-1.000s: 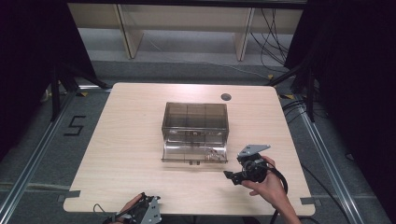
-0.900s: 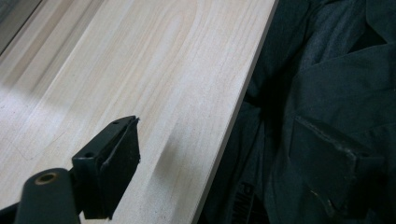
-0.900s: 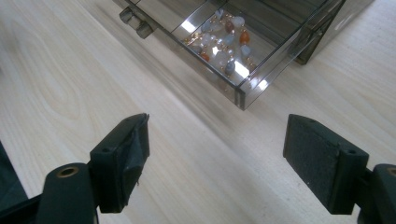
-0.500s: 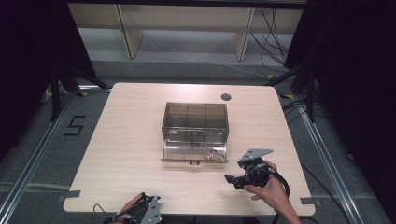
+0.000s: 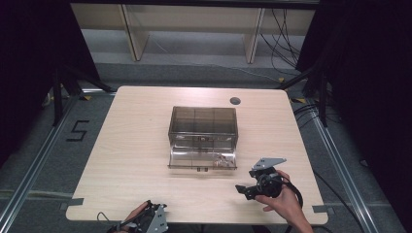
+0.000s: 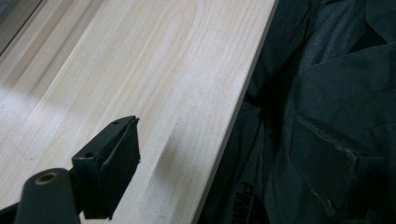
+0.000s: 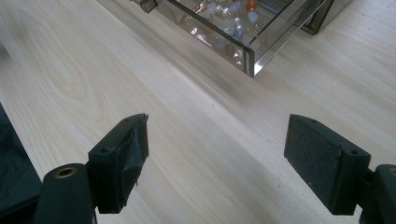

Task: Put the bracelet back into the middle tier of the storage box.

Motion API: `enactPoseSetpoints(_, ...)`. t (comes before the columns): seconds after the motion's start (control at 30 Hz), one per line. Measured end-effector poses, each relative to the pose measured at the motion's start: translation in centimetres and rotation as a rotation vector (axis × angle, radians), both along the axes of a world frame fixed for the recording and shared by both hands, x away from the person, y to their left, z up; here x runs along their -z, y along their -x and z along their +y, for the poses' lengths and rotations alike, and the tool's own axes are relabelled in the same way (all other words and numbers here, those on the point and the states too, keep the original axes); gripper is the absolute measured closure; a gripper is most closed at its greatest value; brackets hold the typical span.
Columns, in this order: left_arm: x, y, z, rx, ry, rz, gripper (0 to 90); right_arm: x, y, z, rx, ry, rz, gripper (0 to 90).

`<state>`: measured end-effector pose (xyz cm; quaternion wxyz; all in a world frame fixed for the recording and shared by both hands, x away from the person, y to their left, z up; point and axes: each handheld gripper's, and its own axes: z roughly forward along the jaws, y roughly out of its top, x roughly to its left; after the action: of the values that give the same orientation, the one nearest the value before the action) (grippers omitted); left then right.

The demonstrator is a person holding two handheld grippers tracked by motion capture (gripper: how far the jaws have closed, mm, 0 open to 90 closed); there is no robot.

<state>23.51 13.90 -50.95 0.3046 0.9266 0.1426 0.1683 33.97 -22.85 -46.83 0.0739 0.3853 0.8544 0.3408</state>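
The left gripper (image 5: 148, 222) is sitting at the near edge of the worktop (image 5: 136, 145), held in the left hand (image 5: 132, 219). In the left gripper view one black jaw is rising over bare wood by the worktop's edge, with dark clothing (image 6: 322, 116) hanging past that edge; the second jaw is out of frame, so I cannot tell whether these jaws are parted or closed.

The right gripper (image 7: 217, 158) is hovering over the near right part of the worktop, gripped by the right hand (image 5: 284, 204). Its jaws are standing wide apart with nothing between them, only pale wood showing in the gap.

Ahead of those jaws and slightly right of the gap, a clear drawer (image 7: 238, 28) is lying pulled out, its near corner pointing toward the jaws and well apart from them. It is holding small pieces (image 7: 224, 14), possibly beads in pale, blue and orange tones, though they are blurred.

Farther on, in the high view, the drawer is projecting from a smoky transparent box (image 5: 203, 124) standing mid-worktop. Beyond the box, a small dark round hole (image 5: 235, 101) is showing near the far edge.
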Motion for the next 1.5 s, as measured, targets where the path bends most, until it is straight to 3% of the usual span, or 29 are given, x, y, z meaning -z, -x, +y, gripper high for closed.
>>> enactPoseSetpoints(0.07,0.1,0.0,-0.1,-0.002,0.018,0.006,16.2,0.0,0.2,-0.1,0.002,0.001,0.007,22.8)
enactPoseSetpoints(0.1,0.1,0.0,0.0,-0.003,0.018,0.006,16.2,0.2,0.1,-0.1,-0.003,0.002,-0.013,22.8)
enactPoseSetpoints(0.23,0.1,0.0,0.0,-0.004,0.018,0.005,16.2,0.1,0.5,-0.2,0.007,-0.001,-0.002,22.6)
enactPoseSetpoints(0.3,0.1,0.0,0.0,-0.004,0.018,0.005,16.2,0.3,0.6,-0.1,0.013,-0.015,-0.013,22.5)
enactPoseSetpoints(0.33,0.1,0.0,0.0,-0.004,0.018,0.004,16.2,0.4,0.5,-0.2,-0.012,-0.003,-0.041,22.4)
enactPoseSetpoints(0.4,0.1,0.1,0.0,-0.005,0.016,0.005,16.2,0.4,0.9,-0.1,0.017,-0.019,-0.017,22.3)
enactPoseSetpoints(0.47,0.0,0.1,0.0,-0.005,0.015,0.005,16.2,0.4,1.0,-0.2,-0.006,-0.009,-0.033,22.1)
enactPoseSetpoints(0.53,0.1,0.0,0.0,-0.004,0.018,0.005,16.2,0.4,1.4,-0.1,0.01,-0.017,-0.003,21.4)
enactPoseSetpoints(0.6,0.1,0.1,0.0,-0.005,0.015,0.005,16.2,0.6,1.3,-0.3,-0.022,-0.011,-0.042,20.7)
enactPoseSetpoints(0.83,0.0,0.0,0.0,-0.001,0.006,0.014,16.2,0.9,2.0,-0.5,-0.007,-0.043,-0.034,16.5)
enactPoseSetpoints(0.87,-0.1,0.0,0.0,0.001,0.0,0.01,16.2,0.8,2.3,-0.4,0.01,-0.049,0.0,16.4)
enactPoseSetpoints(0.9,-0.1,0.0,0.0,0.001,-0.003,0.011,16.2,1.1,2.1,-0.6,-0.009,-0.055,-0.036,16.4)
enactPoseSetpoints(0.97,-0.1,0.0,0.0,0.003,-0.008,0.009,16.2,1.0,2.4,-0.7,-0.02,-0.041,-0.012,16.4)
enactPoseSetpoints(1.13,-0.1,0.0,0.0,0.003,-0.008,0.01,16.2,1.3,2.8,-0.8,-0.01,-0.045,-0.031,16.4)
enactPoseSetpoints(1.2,-0.1,0.0,0.0,0.002,-0.007,0.01,16.2,1.3,2.9,-0.9,-0.01,-0.042,-0.012,16.5)
enactPoseSetpoints(1.23,-0.1,0.0,0.0,0.002,-0.008,0.01,16.2,1.6,3.0,-0.9,-0.005,-0.05,-0.036,16.5)
enactPoseSetpoints(1.27,-0.1,0.0,0.0,0.002,-0.008,0.01,16.2,1.5,3.1,-1.0,-0.006,-0.041,-0.017,16.5)
enactPoseSetpoints(1.5,-0.1,0.0,0.0,0.002,-0.007,0.01,16.2,1.7,3.5,-1.3,-0.004,-0.042,-0.015,16.5)
